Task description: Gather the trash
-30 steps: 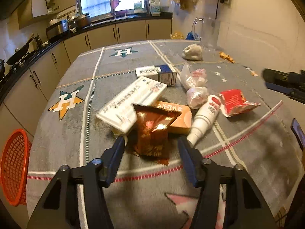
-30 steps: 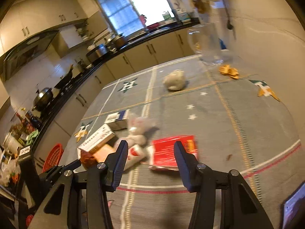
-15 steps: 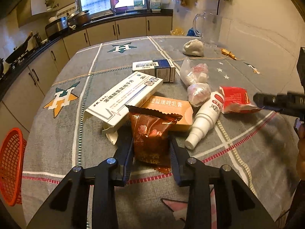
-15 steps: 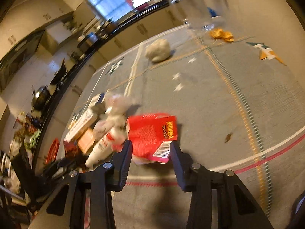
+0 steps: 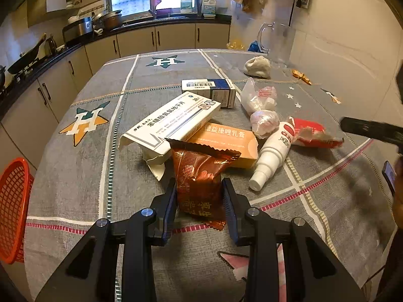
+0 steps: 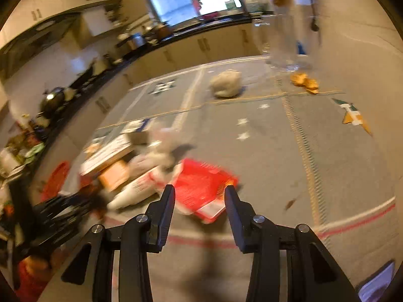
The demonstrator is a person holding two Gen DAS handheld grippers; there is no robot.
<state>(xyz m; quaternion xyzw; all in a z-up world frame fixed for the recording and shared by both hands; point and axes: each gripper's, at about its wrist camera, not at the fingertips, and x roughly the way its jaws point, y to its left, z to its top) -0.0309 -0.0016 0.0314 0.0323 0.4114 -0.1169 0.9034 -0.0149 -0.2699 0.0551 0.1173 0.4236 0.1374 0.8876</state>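
Observation:
My left gripper (image 5: 199,196) is shut on a brown foil snack wrapper (image 5: 199,176) and holds it upright just above the tablecloth. Behind it lie a long white medicine box (image 5: 171,123), an orange box (image 5: 226,141), a white bottle (image 5: 272,153), a blue-and-white box (image 5: 209,91), crumpled plastic bags (image 5: 262,110) and a red wrapper (image 5: 312,133). In the blurred right wrist view my right gripper (image 6: 200,193) is open, its fingers on either side of the red wrapper (image 6: 201,186), close above it.
An orange mesh basket (image 5: 12,209) hangs beyond the table's left edge. A crumpled grey wad (image 5: 257,66), orange scraps (image 5: 301,76) and a glass pitcher (image 5: 274,40) sit at the far right. A phone (image 5: 389,176) lies at the right edge.
My left gripper closed on the brown wrapper and lifted it slightly. My right gripper moved down and forward to the red wrapper and narrowed its opening.

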